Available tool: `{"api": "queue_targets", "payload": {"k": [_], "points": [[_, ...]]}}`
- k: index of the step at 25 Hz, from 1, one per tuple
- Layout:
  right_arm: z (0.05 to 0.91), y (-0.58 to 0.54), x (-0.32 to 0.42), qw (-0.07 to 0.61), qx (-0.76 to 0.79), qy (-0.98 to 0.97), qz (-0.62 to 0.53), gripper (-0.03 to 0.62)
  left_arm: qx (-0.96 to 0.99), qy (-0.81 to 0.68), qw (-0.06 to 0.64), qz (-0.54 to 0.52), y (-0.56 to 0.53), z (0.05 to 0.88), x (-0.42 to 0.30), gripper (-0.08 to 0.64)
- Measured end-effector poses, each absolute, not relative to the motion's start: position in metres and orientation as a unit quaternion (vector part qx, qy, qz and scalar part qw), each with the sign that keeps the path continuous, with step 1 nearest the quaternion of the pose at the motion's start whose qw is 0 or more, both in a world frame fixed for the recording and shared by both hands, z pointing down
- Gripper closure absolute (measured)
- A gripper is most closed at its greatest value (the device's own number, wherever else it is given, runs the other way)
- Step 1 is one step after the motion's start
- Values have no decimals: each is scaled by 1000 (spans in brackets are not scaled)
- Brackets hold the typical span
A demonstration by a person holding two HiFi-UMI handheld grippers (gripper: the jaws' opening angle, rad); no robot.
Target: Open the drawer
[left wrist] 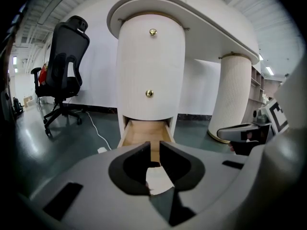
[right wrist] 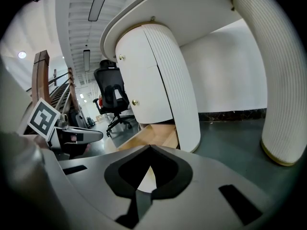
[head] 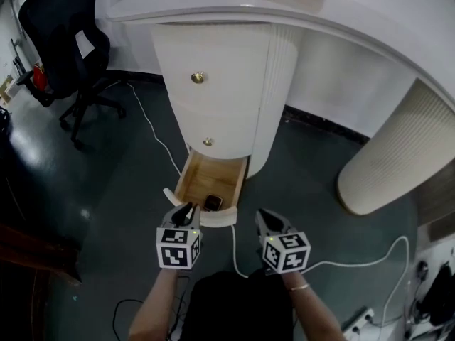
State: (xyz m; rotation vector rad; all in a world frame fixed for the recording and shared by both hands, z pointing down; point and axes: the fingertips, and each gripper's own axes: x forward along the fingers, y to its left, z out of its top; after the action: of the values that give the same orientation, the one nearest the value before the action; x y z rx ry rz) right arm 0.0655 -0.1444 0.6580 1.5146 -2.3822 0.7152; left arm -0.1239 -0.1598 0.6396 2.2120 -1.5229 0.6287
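The bottom drawer [head: 207, 178] of the white cabinet [head: 213, 62] stands pulled out, showing its wooden inside, with a small dark object [head: 212, 202] lying near its white front. The two drawers above are closed, each with a brass knob [head: 197, 77]. My left gripper [head: 188, 211] hovers just in front of the drawer's left corner, its jaws [left wrist: 152, 150] a narrow gap apart with nothing between them. My right gripper [head: 264, 217] is to the right of the drawer front, with its tips meeting and empty [right wrist: 150, 150]. The open drawer [left wrist: 144, 133] lies straight ahead of the left gripper.
A black office chair [head: 67, 41] stands at the far left. A white cable [head: 153, 130] runs over the dark floor past the cabinet and another curls at the right. A ribbed white column [head: 398, 155] supports the desk [head: 341, 20] at the right.
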Motion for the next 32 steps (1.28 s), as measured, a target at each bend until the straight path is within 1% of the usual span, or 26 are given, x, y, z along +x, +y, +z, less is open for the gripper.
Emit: {"api": "queue_targets", "payload": {"k": [7, 12, 32], "points": [[641, -148, 80, 105, 528, -813, 222, 588, 796, -545, 173, 196, -164, 626, -111, 527], [641, -148, 92, 92, 536, -807, 230, 588, 801, -545, 160, 186, -163, 620, -105, 545], [629, -142, 89, 99, 535, -814, 204, 589, 800, -551, 166, 170, -158, 618, -110, 545]]}}
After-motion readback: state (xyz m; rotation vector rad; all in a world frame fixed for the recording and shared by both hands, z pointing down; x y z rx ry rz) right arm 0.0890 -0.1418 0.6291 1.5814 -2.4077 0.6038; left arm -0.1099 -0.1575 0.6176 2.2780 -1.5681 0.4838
